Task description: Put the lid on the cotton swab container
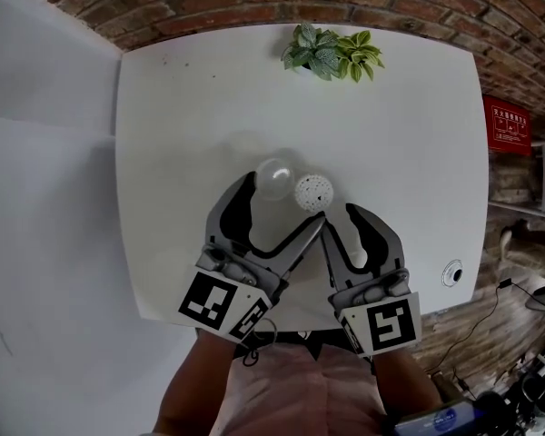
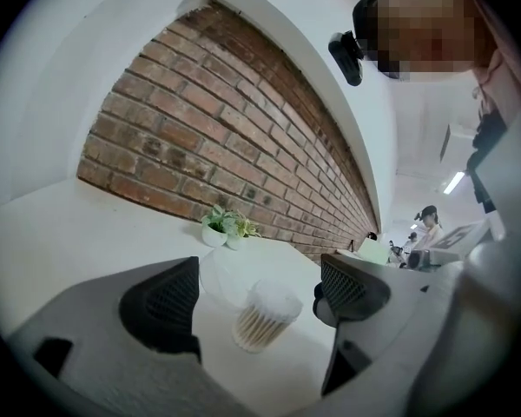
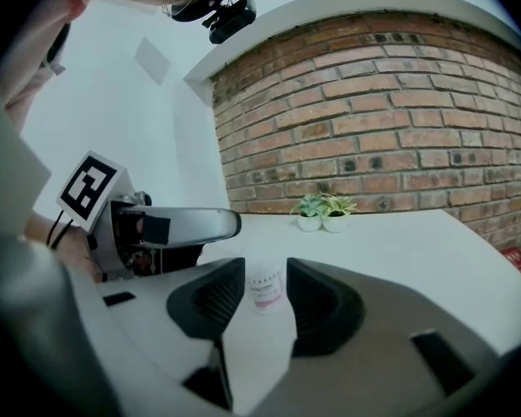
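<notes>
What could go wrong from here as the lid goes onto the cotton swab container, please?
The cotton swab container stands open and full, close ahead of the right hand-held gripper; a nudge could tip it and spill swabs. The clear lid beside it is hard to see on the white table, so the open left hand-held gripper might misjudge or slip off it.
</notes>
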{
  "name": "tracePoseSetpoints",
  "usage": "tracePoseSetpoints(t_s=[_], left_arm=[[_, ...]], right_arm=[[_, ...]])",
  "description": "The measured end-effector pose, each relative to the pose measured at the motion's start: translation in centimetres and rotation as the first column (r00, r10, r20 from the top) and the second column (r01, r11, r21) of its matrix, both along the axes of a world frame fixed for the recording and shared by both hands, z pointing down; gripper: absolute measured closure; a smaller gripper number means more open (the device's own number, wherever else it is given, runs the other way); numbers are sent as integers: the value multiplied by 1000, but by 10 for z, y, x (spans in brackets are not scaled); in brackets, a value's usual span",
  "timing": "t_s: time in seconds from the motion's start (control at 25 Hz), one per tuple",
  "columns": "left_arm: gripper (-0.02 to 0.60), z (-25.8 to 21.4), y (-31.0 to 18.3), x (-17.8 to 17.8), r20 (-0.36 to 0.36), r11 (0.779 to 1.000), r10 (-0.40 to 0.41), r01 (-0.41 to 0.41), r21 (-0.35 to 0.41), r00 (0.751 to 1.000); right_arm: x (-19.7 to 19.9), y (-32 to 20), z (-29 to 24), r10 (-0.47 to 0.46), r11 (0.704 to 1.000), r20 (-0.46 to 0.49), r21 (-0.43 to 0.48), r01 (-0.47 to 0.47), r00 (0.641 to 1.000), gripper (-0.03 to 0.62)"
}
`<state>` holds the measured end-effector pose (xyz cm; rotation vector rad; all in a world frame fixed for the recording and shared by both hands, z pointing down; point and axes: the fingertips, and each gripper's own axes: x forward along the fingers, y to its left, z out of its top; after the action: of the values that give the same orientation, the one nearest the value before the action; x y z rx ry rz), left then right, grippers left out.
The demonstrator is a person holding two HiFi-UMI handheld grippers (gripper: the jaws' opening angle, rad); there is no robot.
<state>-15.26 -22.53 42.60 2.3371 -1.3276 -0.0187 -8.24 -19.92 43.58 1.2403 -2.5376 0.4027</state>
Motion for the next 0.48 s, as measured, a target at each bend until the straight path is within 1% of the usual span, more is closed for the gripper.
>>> tracePoseSetpoints(t_s=[0.12,0.48], left_arm=[[132,-6,1,4,28,1000,18,-18,22,999],[127,-20,5,14,87,997,50,-55,56,995]], right_arm=[[3,1,-4,3,1000,-2,7,-3,1000,437],[12,3,-20,25,999,20,30,-25,999,437]])
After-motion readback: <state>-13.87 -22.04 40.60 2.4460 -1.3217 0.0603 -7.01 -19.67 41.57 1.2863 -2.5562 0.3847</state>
